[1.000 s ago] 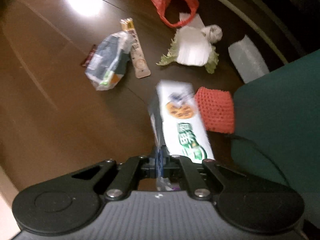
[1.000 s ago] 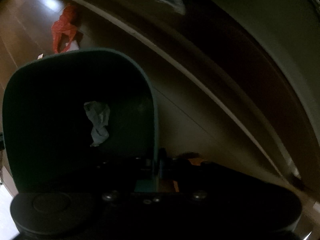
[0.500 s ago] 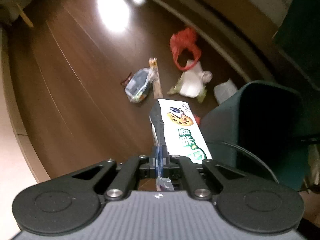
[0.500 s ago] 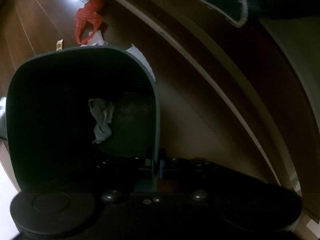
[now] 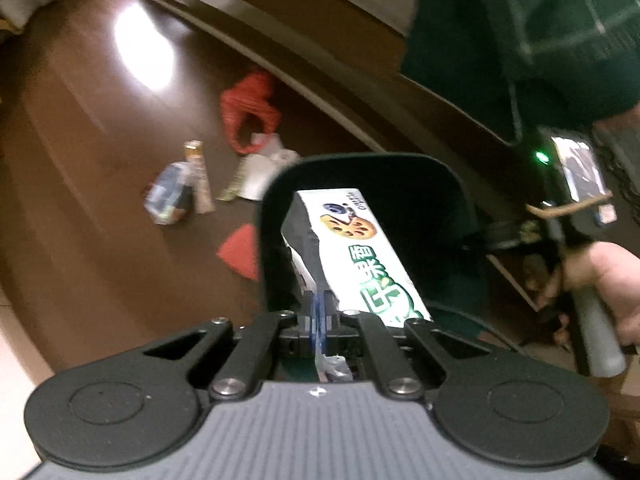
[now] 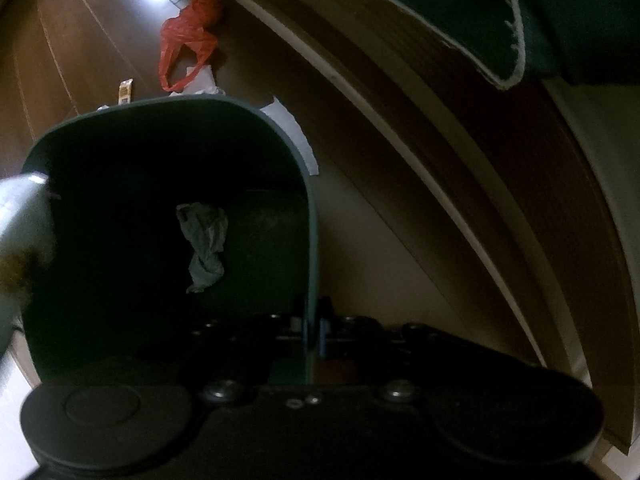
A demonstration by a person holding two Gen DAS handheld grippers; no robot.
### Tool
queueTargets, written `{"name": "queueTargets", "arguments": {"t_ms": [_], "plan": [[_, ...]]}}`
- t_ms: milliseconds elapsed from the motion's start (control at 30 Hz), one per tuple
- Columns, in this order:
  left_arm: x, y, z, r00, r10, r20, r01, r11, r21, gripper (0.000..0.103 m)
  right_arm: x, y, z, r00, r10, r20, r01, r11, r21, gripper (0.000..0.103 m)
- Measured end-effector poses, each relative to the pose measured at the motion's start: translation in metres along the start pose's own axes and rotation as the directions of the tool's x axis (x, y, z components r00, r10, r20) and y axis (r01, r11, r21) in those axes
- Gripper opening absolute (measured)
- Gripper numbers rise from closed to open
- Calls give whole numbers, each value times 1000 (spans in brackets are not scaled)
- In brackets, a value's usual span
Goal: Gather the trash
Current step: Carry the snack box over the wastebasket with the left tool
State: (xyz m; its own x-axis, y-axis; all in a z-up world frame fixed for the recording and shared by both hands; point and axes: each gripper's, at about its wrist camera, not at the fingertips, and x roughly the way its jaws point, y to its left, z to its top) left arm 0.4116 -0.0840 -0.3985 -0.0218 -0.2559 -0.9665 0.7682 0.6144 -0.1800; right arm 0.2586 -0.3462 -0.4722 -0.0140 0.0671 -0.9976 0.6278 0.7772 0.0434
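In the left wrist view, the left gripper has its two fingers pinched tight on the crimped end of one white cookie box, printed with a cookie picture and green lettering. The box hangs in front of the open mouth of one dark green bin, so most of it shows against the bin's dark inside. On the brown wooden floor beyond the bin lie six more pieces of trash: one red plastic bag, one white crumpled paper just below that bag, one narrow snack stick wrapper, one clear crumpled packet touching the wrapper's left side, and one red flat piece just left of the bin's wall; the sixth, a pale sheet, shows only in the other view. At the right edge one hand grips a grey handle, under a green sleeve.

In the right wrist view, the right gripper is clamped on the bin's thin right wall, one finger inside and one outside. The bin is seen from above, and one grey crumpled scrap lies at its bottom. A blurred pale shape enters at the bin's left rim; what it is cannot be told. Past the far rim the red bag, the tip of the stick wrapper and one pale sheet beside the bin's right corner lie on the floor.
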Motion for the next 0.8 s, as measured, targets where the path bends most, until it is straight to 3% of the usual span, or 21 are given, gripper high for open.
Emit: {"name": "queueTargets", "arguments": {"t_ms": [233, 367, 633, 800], "plan": [[48, -34, -2, 997, 6, -71, -4, 1000, 17, 1, 3, 0, 2, 1000, 5, 4, -5, 1000, -4, 4], [67, -51, -1, 993, 45, -110, -39, 997, 60, 1, 3, 0, 2, 1000, 7, -9, -7, 1000, -2, 4], [96, -62, 5, 984, 61, -167, -48, 996, 79, 2, 3, 0, 4, 999, 17, -30, -17, 1000, 3, 5], [103, -61, 11, 981, 43, -187, -32, 998, 62, 12, 3, -3, 4, 999, 29, -37, -28, 999, 17, 5]]}}
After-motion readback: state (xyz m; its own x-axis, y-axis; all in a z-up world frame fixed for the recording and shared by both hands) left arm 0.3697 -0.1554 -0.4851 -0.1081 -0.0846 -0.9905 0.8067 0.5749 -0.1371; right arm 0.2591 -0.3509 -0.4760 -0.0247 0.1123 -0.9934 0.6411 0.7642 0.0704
